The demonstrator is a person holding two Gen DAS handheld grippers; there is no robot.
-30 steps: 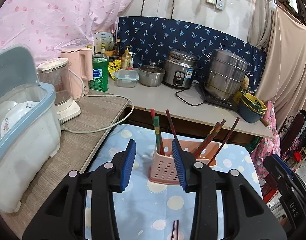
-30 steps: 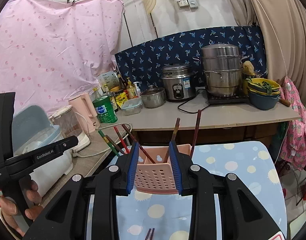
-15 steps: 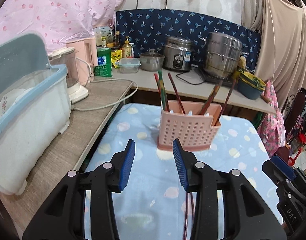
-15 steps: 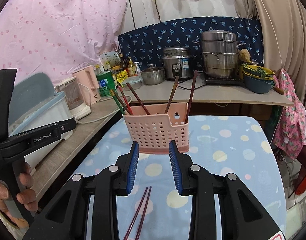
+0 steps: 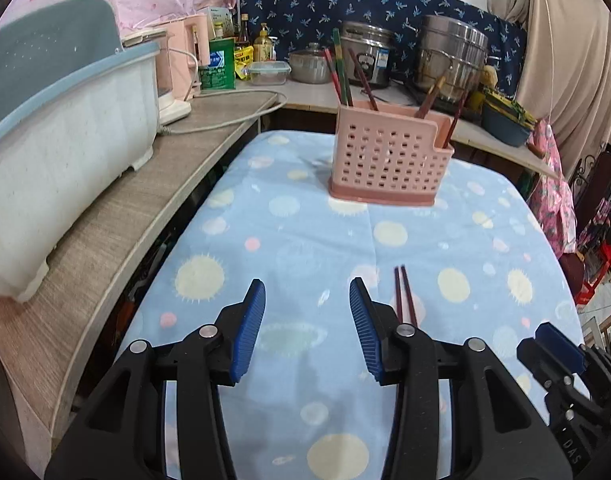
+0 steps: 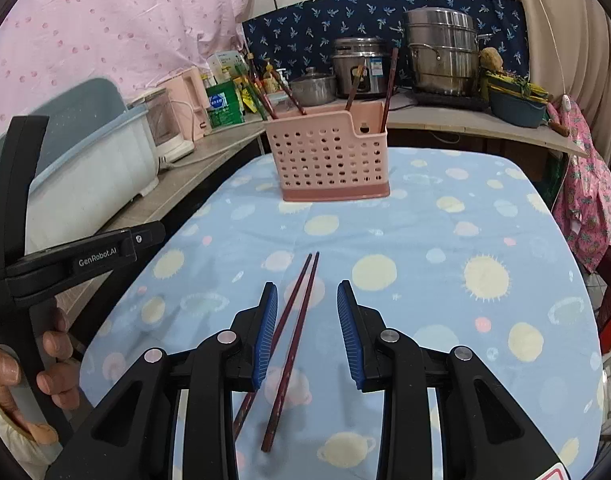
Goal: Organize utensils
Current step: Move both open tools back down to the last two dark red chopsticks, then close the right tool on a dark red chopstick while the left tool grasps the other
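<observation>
A pink perforated utensil holder (image 5: 389, 156) (image 6: 331, 156) stands on the blue spotted cloth and holds several chopsticks. A pair of dark red chopsticks (image 6: 293, 336) (image 5: 403, 294) lies flat on the cloth, nearer to me. My right gripper (image 6: 307, 328) is open and empty, its jaws on either side of the pair, above it. My left gripper (image 5: 307, 328) is open and empty, just left of the pair's far tips. The right gripper's tip (image 5: 553, 350) shows in the left wrist view, and the left gripper's body (image 6: 65, 260) in the right wrist view.
A blue-rimmed white dish tub (image 5: 61, 136) sits on the wooden counter (image 5: 117, 224) to the left. A pink kettle (image 5: 177, 64), pots (image 5: 449, 56) and bottles stand on the back counter. The cloth-covered table (image 6: 465, 280) drops off at the right.
Both grippers have pulled back from the holder and come lower over the cloth. The loose chopstick pair now lies between the right gripper's jaws.
</observation>
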